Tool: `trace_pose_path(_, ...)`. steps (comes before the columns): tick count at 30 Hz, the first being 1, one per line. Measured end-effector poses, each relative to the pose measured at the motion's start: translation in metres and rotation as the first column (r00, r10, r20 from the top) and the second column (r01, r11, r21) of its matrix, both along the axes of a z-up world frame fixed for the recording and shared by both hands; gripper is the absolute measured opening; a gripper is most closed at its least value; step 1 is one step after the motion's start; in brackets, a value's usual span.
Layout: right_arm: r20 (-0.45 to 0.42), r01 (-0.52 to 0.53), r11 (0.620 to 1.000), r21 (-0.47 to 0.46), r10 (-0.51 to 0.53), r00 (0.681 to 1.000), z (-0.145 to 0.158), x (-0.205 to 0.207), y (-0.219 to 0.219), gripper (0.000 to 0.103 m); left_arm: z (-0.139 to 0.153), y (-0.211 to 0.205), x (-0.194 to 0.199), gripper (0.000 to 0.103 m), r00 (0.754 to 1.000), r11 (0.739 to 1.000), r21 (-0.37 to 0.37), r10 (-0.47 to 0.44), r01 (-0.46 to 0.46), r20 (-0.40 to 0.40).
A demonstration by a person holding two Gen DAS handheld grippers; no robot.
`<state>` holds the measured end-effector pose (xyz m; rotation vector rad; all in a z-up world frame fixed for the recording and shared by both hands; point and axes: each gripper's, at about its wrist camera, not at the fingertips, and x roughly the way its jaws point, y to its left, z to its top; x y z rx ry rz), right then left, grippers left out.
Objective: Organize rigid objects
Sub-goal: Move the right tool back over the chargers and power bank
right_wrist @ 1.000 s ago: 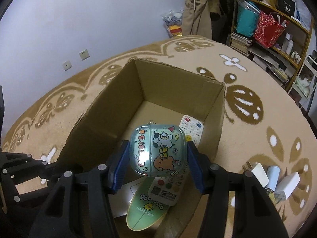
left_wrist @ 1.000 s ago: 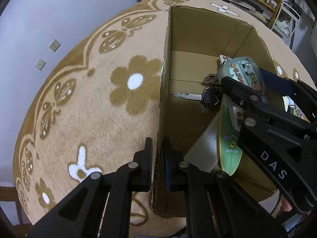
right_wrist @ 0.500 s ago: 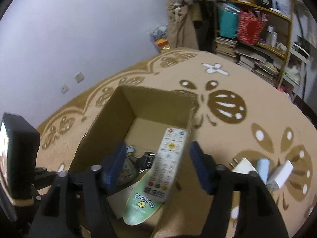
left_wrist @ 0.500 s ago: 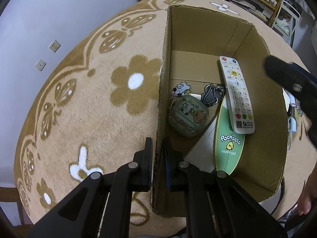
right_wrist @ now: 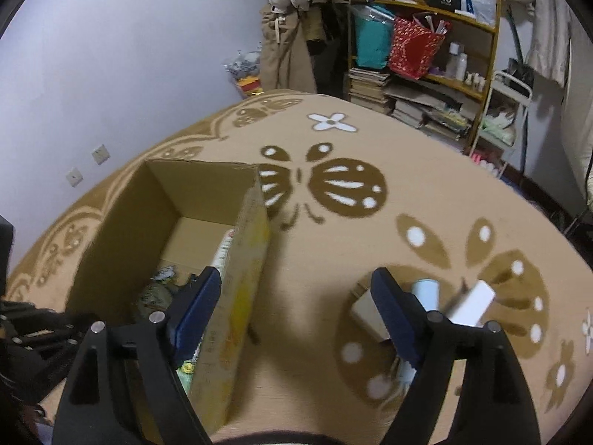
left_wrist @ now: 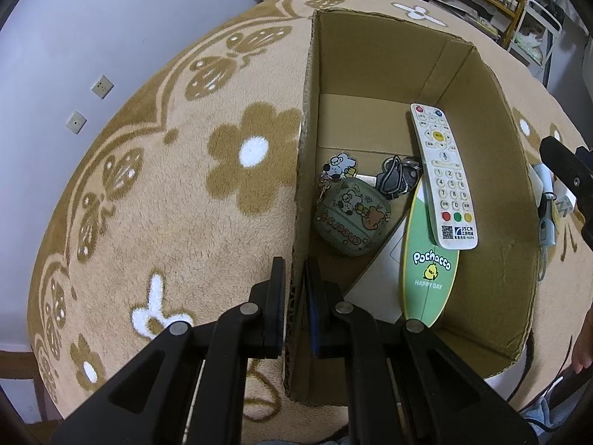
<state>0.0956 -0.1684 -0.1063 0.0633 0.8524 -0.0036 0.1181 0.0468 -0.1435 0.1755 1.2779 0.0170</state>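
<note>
My left gripper (left_wrist: pixel 294 270) is shut on the near left wall of the open cardboard box (left_wrist: pixel 370 55). Inside lie a green cartoon pouch (left_wrist: pixel 352 218), a bunch of keys (left_wrist: pixel 398 180), a white remote (left_wrist: pixel 443 178) and a green board-shaped Pochacco piece (left_wrist: pixel 430 270). My right gripper (right_wrist: pixel 296 285) hangs over the box's right wall (right_wrist: pixel 237 296) and the carpet, its jaws opening and holding nothing. Just past its right finger lie a white charger block (right_wrist: pixel 470 302), a pale blue cylinder (right_wrist: pixel 426 293) and a white adapter (right_wrist: pixel 365 313).
The box stands on a tan carpet (right_wrist: pixel 426 193) with brown butterflies and flowers. At the back right stands a shelf (right_wrist: pixel 426 74) with books and bags, clothes hanging beside it. Wall sockets (right_wrist: pixel 100 154) sit low on the lilac wall.
The right gripper let the green pouch drop into the box, opened wide and swung right, out over the box's right wall toward the chargers. The left gripper kept still.
</note>
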Motion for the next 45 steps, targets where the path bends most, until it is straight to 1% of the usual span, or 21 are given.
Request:
trace_pose_path(3,0.019,0.018,1.0,0.004,-0.018,1.0,-0.001,-0.002,-0.007,0.088,0.001,0.0,0.0,0.011,1.0,1.0,-0.005,0.001,-0.001,-0.002)
trace_pose_path(6,0.008,0.021,1.0,0.02,-0.022,1.0,-0.006,-0.002,-0.013,0.088,0.001,0.0,0.0,0.011,1.0,1.0,-0.003,0.0,0.0,-0.003)
trace_pose_path(12,-0.003,0.023,1.0,-0.013,-0.023,1.0,-0.02,-0.006,-0.032,0.088,0.001,-0.001,0.0,0.011,1.0,1.0,-0.001,-0.001,0.001,-0.005)
trace_pose_path(17,-0.005,0.02,1.0,-0.003,-0.02,1.0,-0.029,-0.011,-0.05,0.088,0.0,-0.004,0.0,0.011,1.0,1.0,0.019,-0.007,0.008,-0.005)
trace_pose_path(24,-0.023,0.008,1.0,0.0,-0.008,1.0,-0.045,-0.015,-0.066,0.088,0.0,-0.005,0.001,0.011,1.0,1.0,0.02,-0.009,0.009,-0.006)
trace_pose_path(28,-0.034,0.007,1.0,0.025,-0.007,0.999,-0.054,-0.018,-0.074,0.088,-0.001,-0.004,0.001,0.011,1.0,1.0,0.017,-0.008,0.008,-0.007)
trace_pose_path(30,-0.039,0.009,1.0,0.02,-0.008,0.999,-0.058,-0.019,-0.076,0.087,0.0,-0.004,0.001,0.011,1.0,1.0,0.016,-0.007,0.008,-0.007)
trace_pose_path(32,-0.054,0.012,1.0,0.01,-0.011,0.998,-0.063,-0.019,-0.077,0.084,0.0,-0.004,0.001,0.011,1.0,1.0,0.017,-0.008,0.008,-0.008)
trace_pose_path(34,-0.069,0.024,1.0,-0.003,-0.024,0.997,-0.066,-0.017,-0.079,0.068,0.0,-0.004,0.001,0.011,1.0,1.0,0.019,-0.009,0.009,-0.007)
trace_pose_path(35,-0.085,0.035,0.999,-0.008,-0.035,0.996,-0.069,-0.015,-0.08,0.064,0.0,-0.004,0.001,0.011,1.0,1.0,0.018,-0.009,0.009,-0.007)
trace_pose_path(38,-0.092,0.04,0.999,-0.019,-0.041,0.995,-0.075,-0.015,-0.08,0.062,0.0,-0.003,0.001,0.011,1.0,1.0,0.013,-0.007,0.007,-0.008)
trace_pose_path(39,-0.088,0.037,0.999,-0.019,-0.039,0.995,-0.076,-0.015,-0.079,0.057,0.0,-0.003,0.001,0.011,1.0,1.0,0.014,-0.007,0.007,-0.008)
trace_pose_path(40,-0.087,0.034,0.999,-0.013,-0.035,0.996,-0.078,-0.014,-0.079,0.051,0.0,-0.003,0.001,0.011,1.0,1.0,0.015,-0.008,0.008,-0.008)
trace_pose_path(41,-0.083,0.035,0.999,-0.01,-0.036,0.996,-0.078,-0.014,-0.079,0.047,0.0,-0.003,0.001,0.011,1.0,1.0,0.017,-0.009,0.009,-0.007)
trace_pose_path(43,-0.076,0.033,0.999,0.004,-0.033,0.997,-0.077,-0.015,-0.079,0.044,0.0,-0.003,0.001,0.011,1.0,1.0,0.017,-0.009,0.009,-0.008)
trace_pose_path(45,-0.078,0.037,0.999,0.003,-0.037,0.996,-0.076,-0.016,-0.081,0.037,0.0,-0.003,0.001,0.011,1.0,1.0,0.017,-0.009,0.009,-0.008)
